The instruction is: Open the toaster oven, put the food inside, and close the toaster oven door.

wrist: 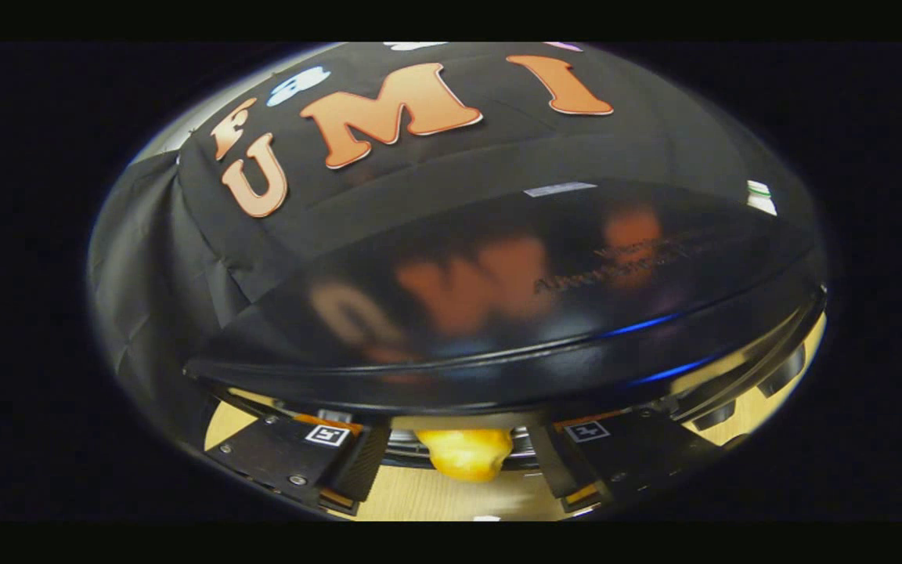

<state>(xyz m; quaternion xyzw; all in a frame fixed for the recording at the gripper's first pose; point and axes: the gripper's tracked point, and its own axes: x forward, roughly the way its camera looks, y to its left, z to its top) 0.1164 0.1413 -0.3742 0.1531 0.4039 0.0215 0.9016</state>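
A: Wooden surface (420, 493) below, black cloth wall behind. What's biggest?
B: Toaster oven (498, 298), its glossy black top looming just above the tongs (463, 454), knobs (780, 376) off to one side.
A: And the food?
B: Yellow food (467, 454) between the fingers, ahead of them, under the oven's edge.
A: Tongs?
B: Spread apart, touching nothing.

Pale wooden tabletop (420, 501) across the lower middle of the frame, bearing the black toaster oven (498, 313) that looms above and a yellow food piece (467, 458) lying at lower centre.
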